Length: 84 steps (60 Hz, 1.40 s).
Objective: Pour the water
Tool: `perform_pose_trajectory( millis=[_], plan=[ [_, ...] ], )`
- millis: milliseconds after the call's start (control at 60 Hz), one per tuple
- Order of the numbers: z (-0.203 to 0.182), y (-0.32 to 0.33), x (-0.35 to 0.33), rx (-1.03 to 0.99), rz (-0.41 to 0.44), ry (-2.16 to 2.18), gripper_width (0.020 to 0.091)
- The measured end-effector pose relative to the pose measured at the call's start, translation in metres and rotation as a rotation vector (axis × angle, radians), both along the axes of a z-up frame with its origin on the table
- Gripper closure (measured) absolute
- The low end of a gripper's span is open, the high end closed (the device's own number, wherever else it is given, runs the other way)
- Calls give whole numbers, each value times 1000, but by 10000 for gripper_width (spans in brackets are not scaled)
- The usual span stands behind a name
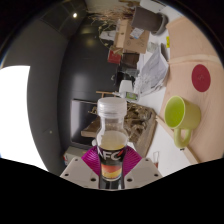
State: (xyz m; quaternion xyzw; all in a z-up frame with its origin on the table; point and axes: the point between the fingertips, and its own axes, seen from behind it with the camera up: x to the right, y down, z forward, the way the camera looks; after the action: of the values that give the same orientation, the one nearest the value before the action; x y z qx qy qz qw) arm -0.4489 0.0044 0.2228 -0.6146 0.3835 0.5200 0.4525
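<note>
I hold a clear bottle (pixel 111 128) with a white cap, a dark label and orange-brown liquid. My gripper (pixel 111 163) is shut on its lower body, with a magenta pad (pixel 94 156) pressing on each side. The whole view is rolled sideways, and the bottle is lifted off the table. A light green mug (pixel 181 117) with a handle stands on the white table (pixel 195 160), just beyond and to the right of the bottle.
A round red coaster-like disc (pixel 201 77) lies on the table beyond the mug. Papers and a patterned cloth (pixel 150 72) lie further off, with a dark cup (pixel 150 20) and a wooden stand (pixel 127 35). A dark floor stretches to the left.
</note>
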Motion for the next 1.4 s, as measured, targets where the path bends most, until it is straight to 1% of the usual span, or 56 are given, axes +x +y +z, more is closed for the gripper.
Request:
perform_pose_trajectory(
  millis=[150, 200, 250, 317, 567, 617, 700, 817, 883, 1000, 1067, 1133, 1200, 1300, 1333, 1400],
  plan=[
    [-23, 26, 4, -52, 0, 385, 863],
    [-29, 31, 8, -77, -10, 472, 863],
    [-34, 35, 7, -85, -3, 535, 865],
    [-41, 37, 7, -101, 0, 579, 863],
    [-49, 34, 4, -141, 18, 579, 866],
    [-48, 33, 4, -144, 24, 523, 864],
    [-35, 29, 8, -101, 50, 378, 864],
    [-2, 27, 28, -23, 57, 62, 862],
    [20, 22, 54, 49, 36, -153, 863],
    [56, 17, 108, 139, -30, -543, 864],
    [59, 22, 136, 151, -65, -769, 862],
    [53, 22, 169, 139, -93, -989, 862],
    [37, 21, 195, 118, -92, -1157, 862],
    [-4, 23, 226, 47, -82, -1293, 863],
    [-23, 22, 232, 30, -84, -1315, 863],
    [-53, 22, 243, -18, -54, -1327, 863]
  ],
)
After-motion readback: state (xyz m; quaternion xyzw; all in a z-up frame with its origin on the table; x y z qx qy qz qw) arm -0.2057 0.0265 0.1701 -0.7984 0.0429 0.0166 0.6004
